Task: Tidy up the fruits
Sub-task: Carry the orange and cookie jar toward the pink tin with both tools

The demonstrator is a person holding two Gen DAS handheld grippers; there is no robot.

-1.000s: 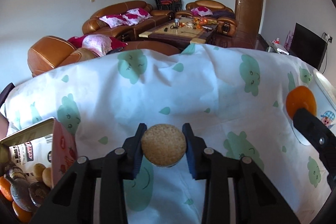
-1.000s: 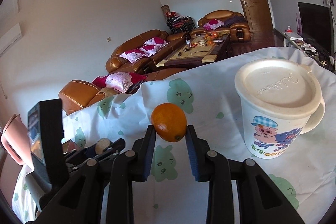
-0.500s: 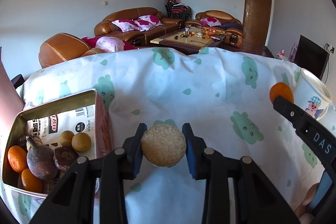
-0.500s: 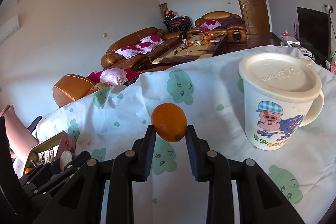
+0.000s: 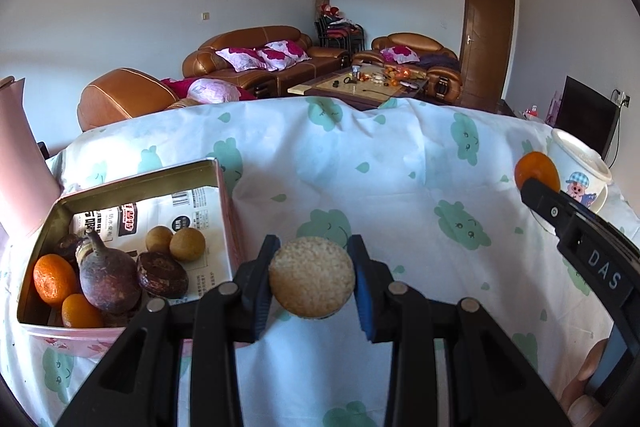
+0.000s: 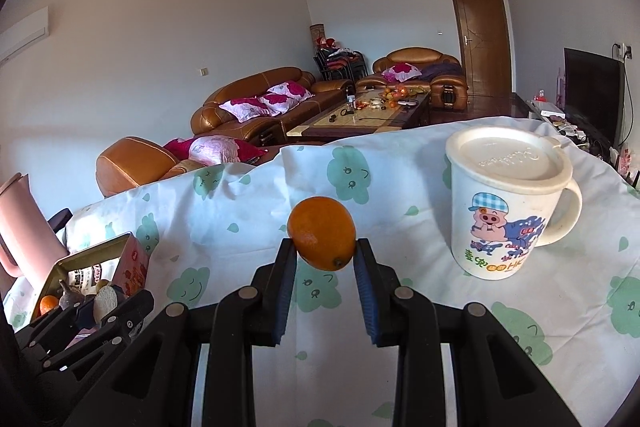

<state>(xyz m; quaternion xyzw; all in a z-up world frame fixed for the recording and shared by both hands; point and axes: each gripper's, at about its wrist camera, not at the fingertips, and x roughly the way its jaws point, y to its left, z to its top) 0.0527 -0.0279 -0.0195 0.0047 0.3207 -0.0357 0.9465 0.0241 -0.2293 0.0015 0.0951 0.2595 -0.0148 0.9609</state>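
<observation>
Looks like the sorting is maybe halfway there. The tin box (image 5: 132, 187) on the left of the worktop (image 5: 400, 179) already has a pile in it: a couple of small oranges (image 5: 52, 279), a dark purple root-looking thing (image 5: 108, 279), two little brown round fruits (image 5: 187, 245) and a dark round one. Still to go, I'd guess, are the two pieces being carried. The left hand-held gripper (image 5: 312, 285) is clamped on a rough tan round fruit (image 5: 312, 281), hanging just right of the box, not over it yet. The right hand-held gripper (image 6: 324, 259) is pinched tight on an orange (image 6: 322, 239), well away from the box and near the lidded cartoon mug (image 6: 508, 211).

The left view shows what's actually inside the box; the right view only catches a corner of it, but gives a much better look at the mug.
</observation>
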